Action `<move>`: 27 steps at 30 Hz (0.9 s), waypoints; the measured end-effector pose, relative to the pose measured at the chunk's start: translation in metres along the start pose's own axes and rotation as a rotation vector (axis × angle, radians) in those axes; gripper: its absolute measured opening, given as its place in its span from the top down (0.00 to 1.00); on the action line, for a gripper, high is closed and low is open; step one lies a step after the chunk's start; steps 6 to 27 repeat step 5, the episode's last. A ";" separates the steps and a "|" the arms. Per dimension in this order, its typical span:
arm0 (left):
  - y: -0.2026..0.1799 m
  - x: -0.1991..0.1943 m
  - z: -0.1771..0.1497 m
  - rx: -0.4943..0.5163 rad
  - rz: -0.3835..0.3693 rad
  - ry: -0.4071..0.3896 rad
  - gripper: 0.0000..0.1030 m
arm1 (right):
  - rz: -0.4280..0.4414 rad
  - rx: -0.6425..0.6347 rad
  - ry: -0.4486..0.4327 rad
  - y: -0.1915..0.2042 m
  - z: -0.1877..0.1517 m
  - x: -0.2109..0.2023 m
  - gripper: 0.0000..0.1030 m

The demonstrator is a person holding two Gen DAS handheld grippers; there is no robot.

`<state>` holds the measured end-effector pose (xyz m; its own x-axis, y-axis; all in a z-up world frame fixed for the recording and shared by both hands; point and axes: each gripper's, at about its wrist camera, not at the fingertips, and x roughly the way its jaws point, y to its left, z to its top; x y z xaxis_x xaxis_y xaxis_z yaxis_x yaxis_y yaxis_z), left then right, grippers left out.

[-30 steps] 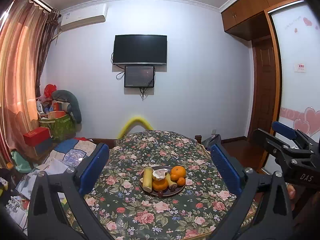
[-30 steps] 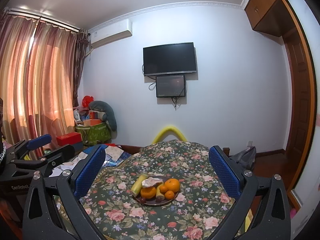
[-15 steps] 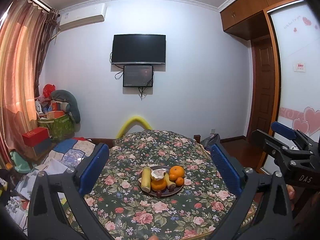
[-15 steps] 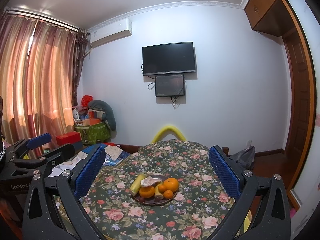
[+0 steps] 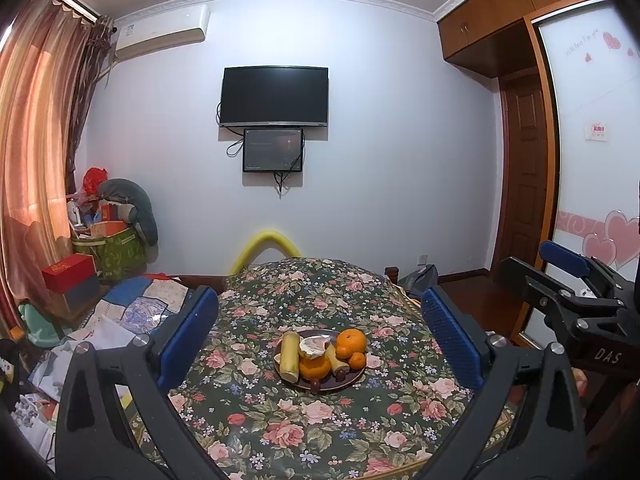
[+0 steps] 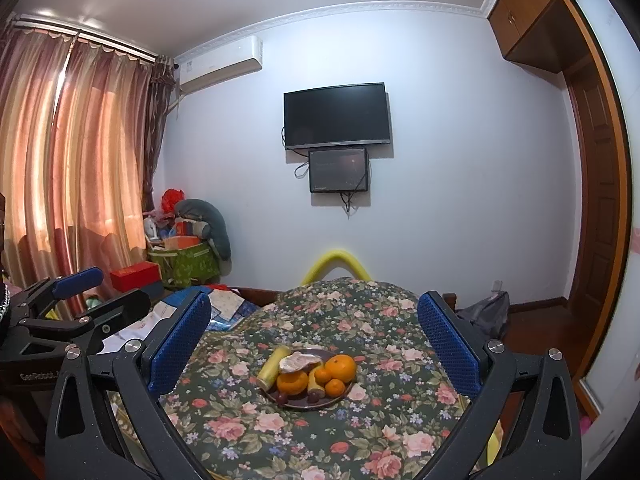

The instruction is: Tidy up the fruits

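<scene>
Both tongs, left and right, hang wide apart, holding nothing. The plate of fruit sits ahead between them, barely nearer than a second ago, so no sorting's visible.

L wrist view: the plate sits a little more to the left and a bit higher in frame vs 1 s ago.
L view, wall: the TV made the same small drift to the left.
R wrist view: plate and TV also went slightly left and up.
Size of change: very small in both cams, I see only a slow drift.
</scene>
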<state>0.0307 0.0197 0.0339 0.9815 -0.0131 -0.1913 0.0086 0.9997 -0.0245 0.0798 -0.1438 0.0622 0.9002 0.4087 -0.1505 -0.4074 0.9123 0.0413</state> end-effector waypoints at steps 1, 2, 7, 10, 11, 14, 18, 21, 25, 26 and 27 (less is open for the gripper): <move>0.001 0.000 0.000 0.000 0.002 0.000 0.00 | -0.001 0.000 0.001 0.000 0.000 0.000 0.00; 0.001 0.001 -0.001 -0.001 0.001 0.000 0.00 | -0.001 0.000 0.002 0.000 0.000 0.001 0.00; 0.001 0.002 -0.001 -0.003 -0.001 0.004 0.00 | -0.002 0.001 0.006 0.000 -0.002 0.001 0.00; 0.001 0.002 -0.001 -0.003 -0.001 0.004 0.00 | -0.002 0.001 0.006 0.000 -0.002 0.001 0.00; 0.001 0.002 -0.001 -0.003 -0.001 0.004 0.00 | -0.002 0.001 0.006 0.000 -0.002 0.001 0.00; 0.001 0.002 -0.001 -0.003 -0.001 0.004 0.00 | -0.002 0.001 0.006 0.000 -0.002 0.001 0.00; 0.001 0.002 -0.001 -0.003 -0.001 0.004 0.00 | -0.002 0.001 0.006 0.000 -0.002 0.001 0.00; 0.001 0.002 -0.001 -0.003 -0.001 0.004 0.00 | -0.002 0.001 0.006 0.000 -0.002 0.001 0.00; 0.001 0.002 -0.001 -0.003 -0.001 0.004 0.00 | -0.002 0.001 0.006 0.000 -0.002 0.001 0.00; 0.001 0.002 -0.001 -0.003 -0.001 0.004 0.00 | -0.002 0.001 0.006 0.000 -0.002 0.001 0.00; 0.001 0.002 -0.001 -0.003 -0.001 0.004 0.00 | -0.002 0.001 0.006 0.000 -0.002 0.001 0.00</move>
